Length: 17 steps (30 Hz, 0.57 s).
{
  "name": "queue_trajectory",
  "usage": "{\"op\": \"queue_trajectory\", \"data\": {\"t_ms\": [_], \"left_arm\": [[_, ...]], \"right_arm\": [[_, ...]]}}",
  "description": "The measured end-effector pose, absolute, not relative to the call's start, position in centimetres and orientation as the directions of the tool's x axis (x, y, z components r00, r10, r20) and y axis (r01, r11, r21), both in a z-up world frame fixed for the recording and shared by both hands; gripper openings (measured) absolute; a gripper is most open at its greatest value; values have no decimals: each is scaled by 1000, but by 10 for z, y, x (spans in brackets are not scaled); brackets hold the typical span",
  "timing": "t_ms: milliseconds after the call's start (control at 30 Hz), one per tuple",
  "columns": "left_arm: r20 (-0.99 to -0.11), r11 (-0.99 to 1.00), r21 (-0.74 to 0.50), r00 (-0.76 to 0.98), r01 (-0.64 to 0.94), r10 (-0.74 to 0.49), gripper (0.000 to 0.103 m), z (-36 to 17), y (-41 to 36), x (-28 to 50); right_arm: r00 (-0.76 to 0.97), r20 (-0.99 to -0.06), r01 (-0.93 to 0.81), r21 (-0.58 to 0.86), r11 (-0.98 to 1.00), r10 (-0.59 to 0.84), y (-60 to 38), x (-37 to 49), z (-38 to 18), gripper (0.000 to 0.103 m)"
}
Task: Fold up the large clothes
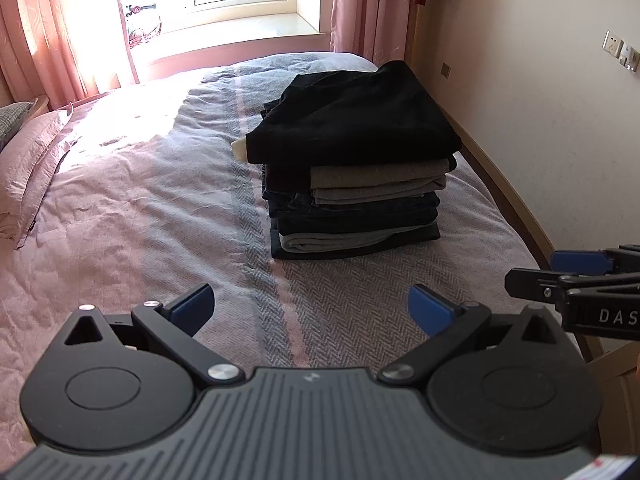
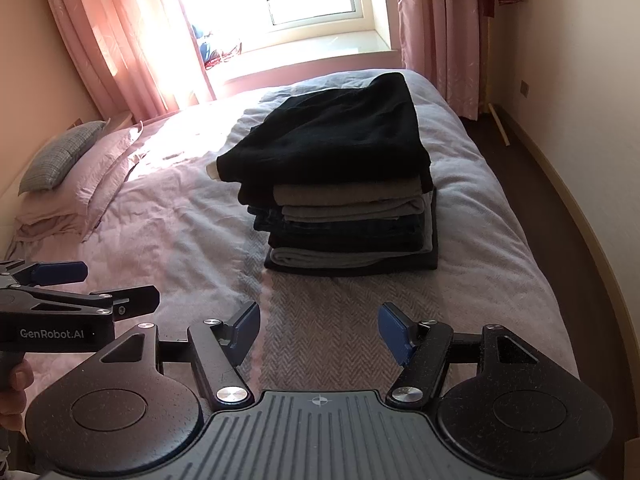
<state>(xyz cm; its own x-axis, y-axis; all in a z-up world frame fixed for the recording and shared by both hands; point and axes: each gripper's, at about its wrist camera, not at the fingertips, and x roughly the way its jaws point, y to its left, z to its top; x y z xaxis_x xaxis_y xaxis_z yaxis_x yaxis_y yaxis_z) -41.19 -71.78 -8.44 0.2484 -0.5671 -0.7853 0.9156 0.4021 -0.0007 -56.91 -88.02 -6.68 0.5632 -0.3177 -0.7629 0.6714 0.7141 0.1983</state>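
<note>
A stack of folded clothes (image 1: 352, 184) (image 2: 344, 200) rests on the bed, with a black garment (image 1: 352, 120) (image 2: 332, 136) on top, grey ones and dark denim beneath. My left gripper (image 1: 310, 306) hovers open over the bedspread, short of the stack, nothing between its blue pads. My right gripper (image 2: 318, 326) is open too, equally near the bed's foot and empty. Each gripper shows at the edge of the other's view: the right gripper (image 1: 560, 272) on the right, the left gripper (image 2: 92, 280) on the left.
The bed (image 2: 160, 232) has a pink and grey quilt, with pillows (image 2: 76, 176) at the left. A bright window with pink curtains (image 2: 120, 40) lies behind. A wall and wooden bed rail (image 1: 516, 200) run along the right. A hand (image 2: 14, 396) holds the left gripper's handle.
</note>
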Motion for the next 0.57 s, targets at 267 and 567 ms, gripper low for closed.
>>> {"op": "queue_trajectory", "data": {"t_ms": [267,567], "left_arm": [[-788,399,2,247,917,-563,102,-86,-721,-414],[-784,391,10,250,920,-569,102,-84,-728,-420]], "right_arm": [[566,-763,673,207,710,-314,-885,-571,-69,63],[563,-761,681,205,703,-323,-888,-575,-68,63]]}}
